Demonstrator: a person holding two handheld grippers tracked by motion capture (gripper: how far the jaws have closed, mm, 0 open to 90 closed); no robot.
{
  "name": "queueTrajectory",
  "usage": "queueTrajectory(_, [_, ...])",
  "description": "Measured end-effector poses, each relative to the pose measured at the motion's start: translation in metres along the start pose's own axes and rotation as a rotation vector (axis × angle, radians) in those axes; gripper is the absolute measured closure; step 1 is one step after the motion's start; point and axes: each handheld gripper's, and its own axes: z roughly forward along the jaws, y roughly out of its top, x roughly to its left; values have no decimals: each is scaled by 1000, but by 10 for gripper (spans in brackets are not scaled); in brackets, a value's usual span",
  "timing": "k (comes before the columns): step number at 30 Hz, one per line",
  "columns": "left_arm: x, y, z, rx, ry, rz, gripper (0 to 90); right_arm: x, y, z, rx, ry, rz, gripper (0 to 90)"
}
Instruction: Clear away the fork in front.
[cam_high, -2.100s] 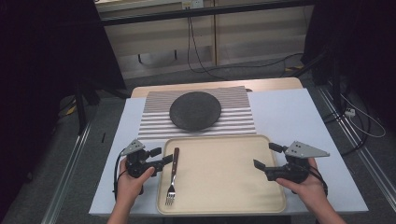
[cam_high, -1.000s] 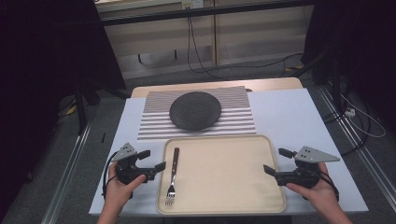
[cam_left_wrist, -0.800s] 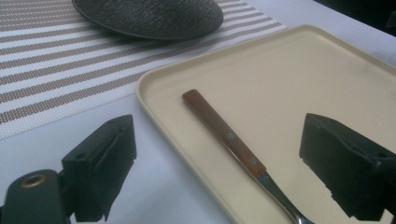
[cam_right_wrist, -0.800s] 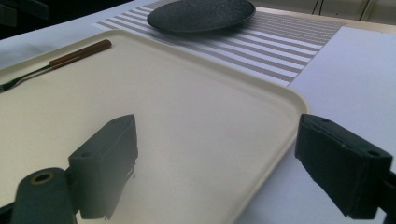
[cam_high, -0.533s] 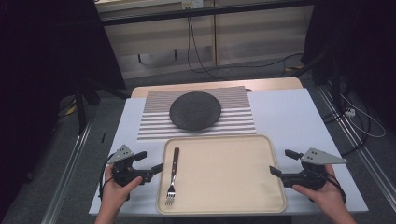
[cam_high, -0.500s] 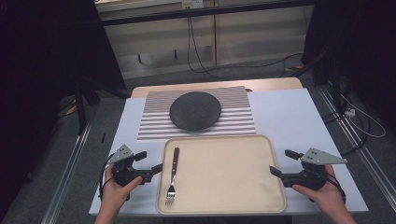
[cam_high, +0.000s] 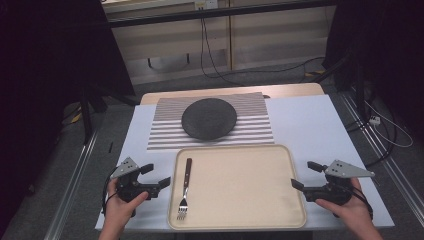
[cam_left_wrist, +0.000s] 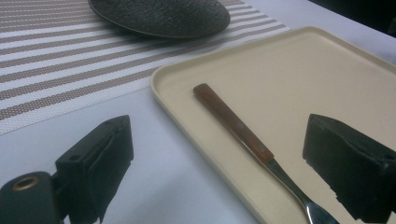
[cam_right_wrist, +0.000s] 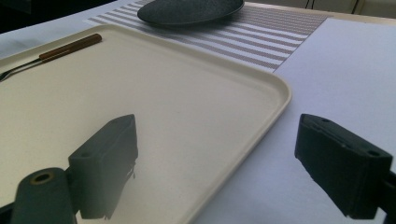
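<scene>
Down at the near edge of the table (cam_high: 320, 115), both hands were in. The left gripper (cam_high: 156, 176) sat just off the tray's left rim, near the table's near-left corner, jaws spread wide with nothing between them. In the left gripper view those jaws straddled the tray's left rim, one over the white table top, the other over the tray floor, and the fork lay in the gap between them, untouched.

Over at the right, the right gripper (cam_high: 304, 175) hovered just beside the tray's right rim, toward the near-right corner of the table, jaws wide as well and empty. The right gripper view had one jaw over the tray floor, the other over bare table.

Between the two, the cream tray (cam_high: 240, 190) lay flat along the table's near edge. The fork (cam_high: 184, 189) lay on it close to its left rim, tines toward the near edge, brown handle pointing away.

Farther back, the striped mat (cam_high: 165, 131) lay across the middle of the table, its near edge just beyond the tray's far rim. On it sat the dark plate (cam_high: 209, 118), roughly centred on the mat and well apart from both grippers.
</scene>
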Motion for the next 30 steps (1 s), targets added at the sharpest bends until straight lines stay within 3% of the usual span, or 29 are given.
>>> queueTrajectory(30, [1, -4, -4, 0, 8, 10, 83, -4, -4, 0, 14, -17, -10, 133])
